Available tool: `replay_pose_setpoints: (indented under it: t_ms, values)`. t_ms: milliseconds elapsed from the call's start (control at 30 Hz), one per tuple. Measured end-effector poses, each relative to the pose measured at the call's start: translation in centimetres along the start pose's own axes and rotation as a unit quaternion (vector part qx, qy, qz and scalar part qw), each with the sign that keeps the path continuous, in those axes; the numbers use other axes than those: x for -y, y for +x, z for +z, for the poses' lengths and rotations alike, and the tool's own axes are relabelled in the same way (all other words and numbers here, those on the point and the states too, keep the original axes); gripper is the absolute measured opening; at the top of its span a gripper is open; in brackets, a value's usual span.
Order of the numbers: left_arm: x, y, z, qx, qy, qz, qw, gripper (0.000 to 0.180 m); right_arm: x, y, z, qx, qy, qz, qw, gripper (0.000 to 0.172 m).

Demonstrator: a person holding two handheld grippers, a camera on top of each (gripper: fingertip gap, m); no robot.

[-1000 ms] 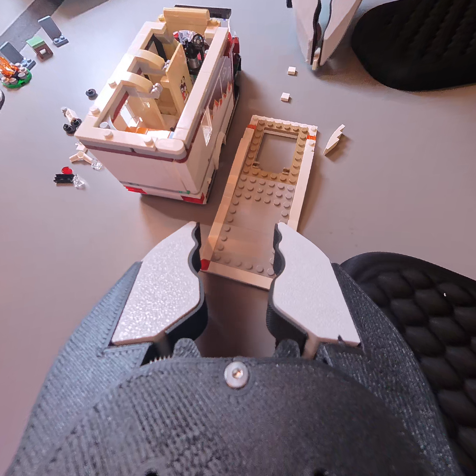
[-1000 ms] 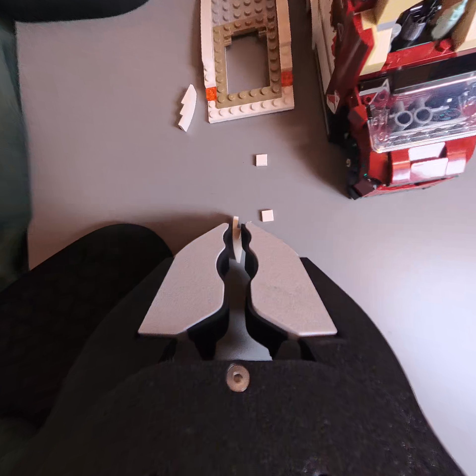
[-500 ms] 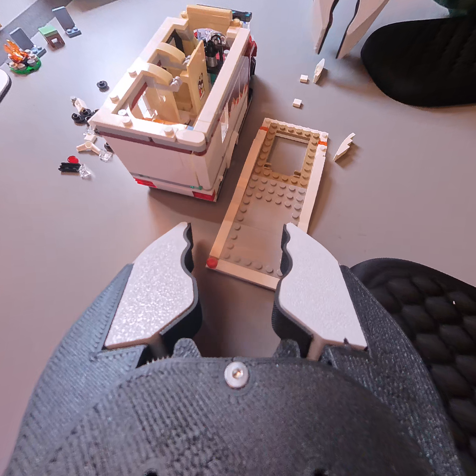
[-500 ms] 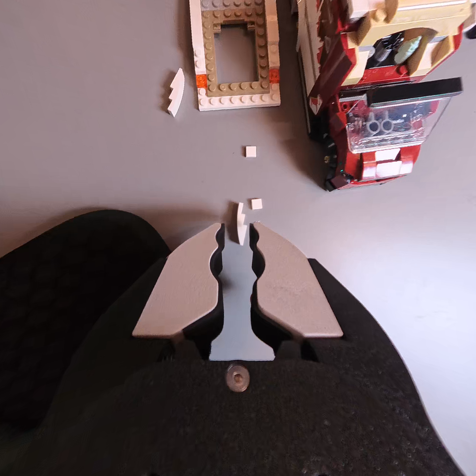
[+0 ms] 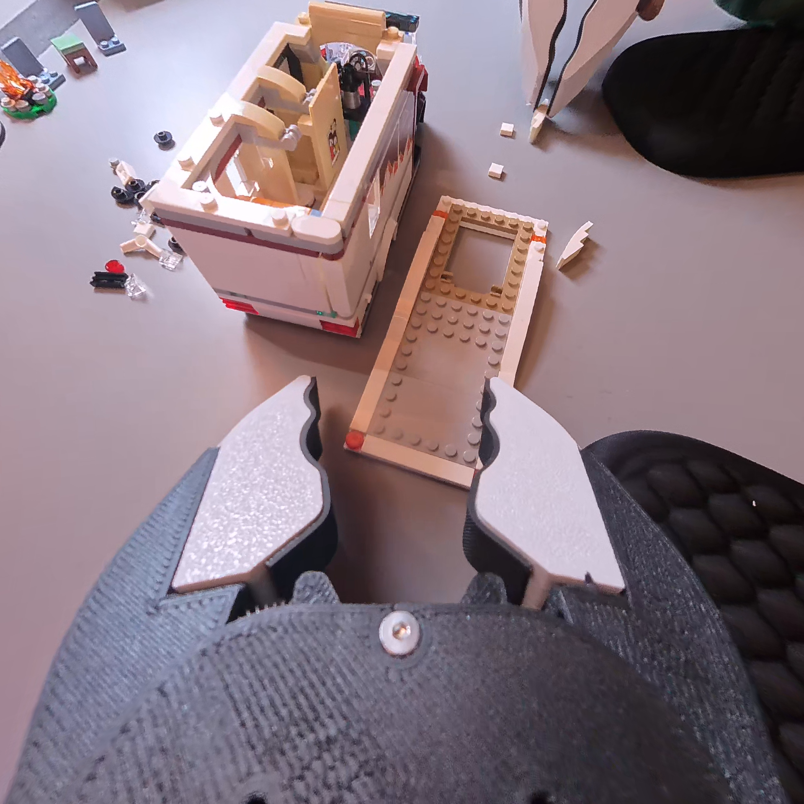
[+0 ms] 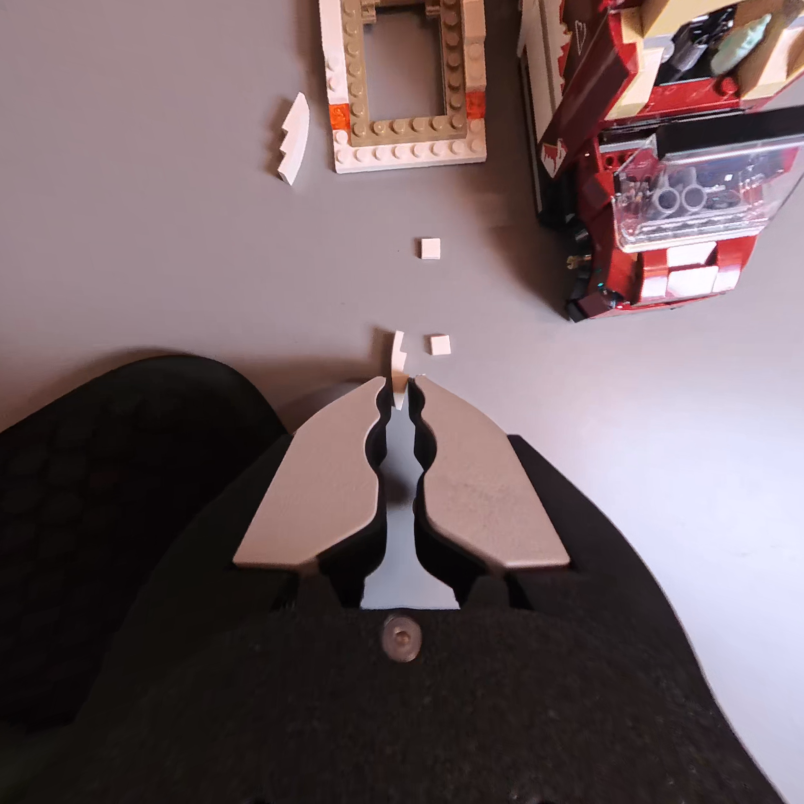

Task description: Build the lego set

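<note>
My left gripper is open and empty, low over the near end of a tan and white studded roof plate that lies flat on the grey table. Its right finger overlaps the plate's right edge; the left finger stands clear of it. A roofless white and dark red brick van stands left of the plate. My right gripper is shut on a small white jagged piece, whose far end points at the table. The left wrist view shows this gripper far off with the piece at its tips.
A second white jagged piece lies beside the plate's far end. Two small white square tiles lie ahead of my right gripper. The van's front is to its right. Loose small parts lie left of the van. The left gripper's tips are roughly 20 cm from the right gripper's.
My left jaws opened wider, away from the roof plate's near end. My right jaws opened briefly, with the jagged piece between them, then shut on it again.
</note>
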State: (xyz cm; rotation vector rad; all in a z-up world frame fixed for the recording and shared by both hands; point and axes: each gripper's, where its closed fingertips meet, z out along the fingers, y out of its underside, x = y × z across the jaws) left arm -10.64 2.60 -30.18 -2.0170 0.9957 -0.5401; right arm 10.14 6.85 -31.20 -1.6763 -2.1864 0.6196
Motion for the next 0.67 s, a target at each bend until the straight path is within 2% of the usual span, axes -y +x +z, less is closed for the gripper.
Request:
replay_pose_setpoints:
  t_ms: [333, 667]
  values:
    - [0.0, 0.1, 0.1, 0.002, -0.002, 0.007, 1.000, 0.070, 2.7, -3.2, 1.4, 0.075, 0.041, -0.030, 0.996, 0.006]
    - [0.1, 0.2, 0.2, 0.003, 0.000, 0.011, 1.000, 0.070, 2.8, -1.5, 1.6, 0.024, 0.038, -0.023, 0.999, 0.012]
